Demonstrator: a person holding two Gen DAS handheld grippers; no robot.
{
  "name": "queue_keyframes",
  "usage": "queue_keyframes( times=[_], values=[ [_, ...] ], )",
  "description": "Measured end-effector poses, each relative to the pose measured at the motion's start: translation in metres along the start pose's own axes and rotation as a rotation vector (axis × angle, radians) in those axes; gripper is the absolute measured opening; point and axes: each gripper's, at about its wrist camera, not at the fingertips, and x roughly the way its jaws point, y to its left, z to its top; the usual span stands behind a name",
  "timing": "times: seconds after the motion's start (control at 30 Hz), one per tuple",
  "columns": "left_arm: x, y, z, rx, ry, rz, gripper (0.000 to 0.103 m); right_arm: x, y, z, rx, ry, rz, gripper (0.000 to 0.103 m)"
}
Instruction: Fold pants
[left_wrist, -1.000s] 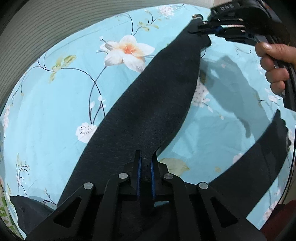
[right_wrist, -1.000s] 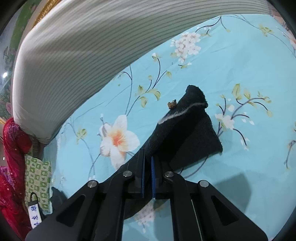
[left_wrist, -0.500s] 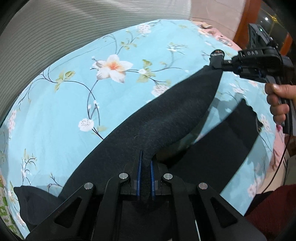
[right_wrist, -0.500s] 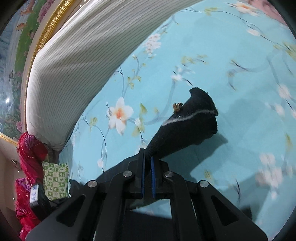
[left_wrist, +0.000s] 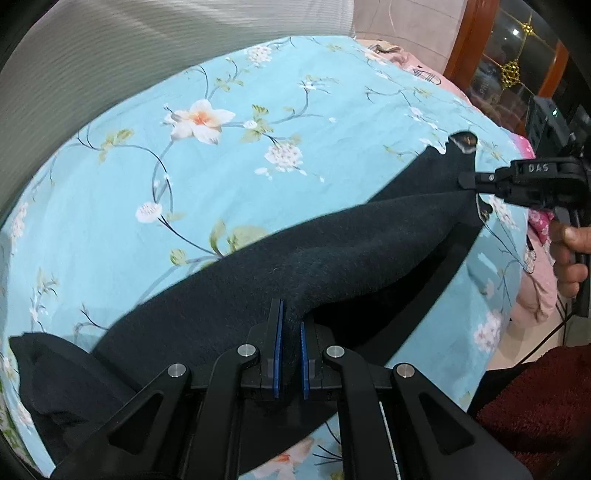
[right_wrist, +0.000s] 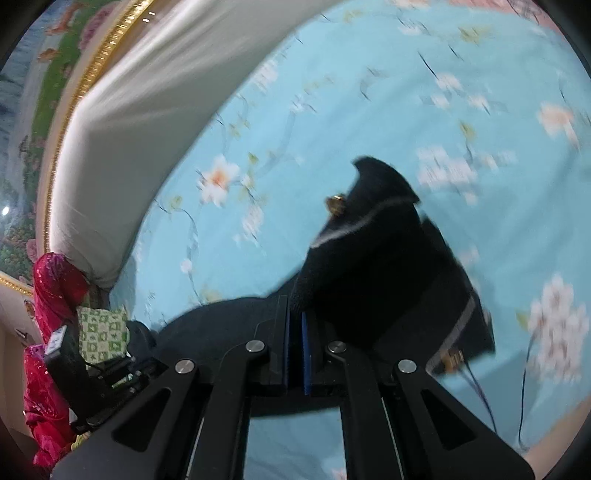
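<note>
1. Left wrist view shows your left claw (left_wrist: 290, 343) pinched narrow on the dark, fuzzy knit pants (left_wrist: 332, 258); your right claw (left_wrist: 467, 181) grips their far end.
2. Since one second ago, you lifted one leg and carried it sideways, so it now hangs above the other leg on the bed, a light blue sheet with flowers (left_wrist: 221, 177). I judge the lengthwise fold is about half done.
3. Right wrist view is blurred; the cloth looks thick, soft and limp.
</note>
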Motion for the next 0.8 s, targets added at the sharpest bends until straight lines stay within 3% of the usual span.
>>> queue_keyframes(
  times=[0.2,0.53,0.8],
  values=[
    [0.01,-0.012,-0.013,0.036,0.024,-0.005,0.006,0.004,-0.022,-0.014,0.083,0.016,-0.014,0.006],
    [0.013,-0.012,-0.026,0.045,0.039,-0.048,0.006,-0.003,-0.03,-0.028,0.076,0.038,-0.043,0.006],
    [0.035,-0.009,-0.033,-0.004,0.103,-0.059,0.011,0.016,-0.05,-0.035,0.129,0.116,-0.093,0.008]
  ],
)
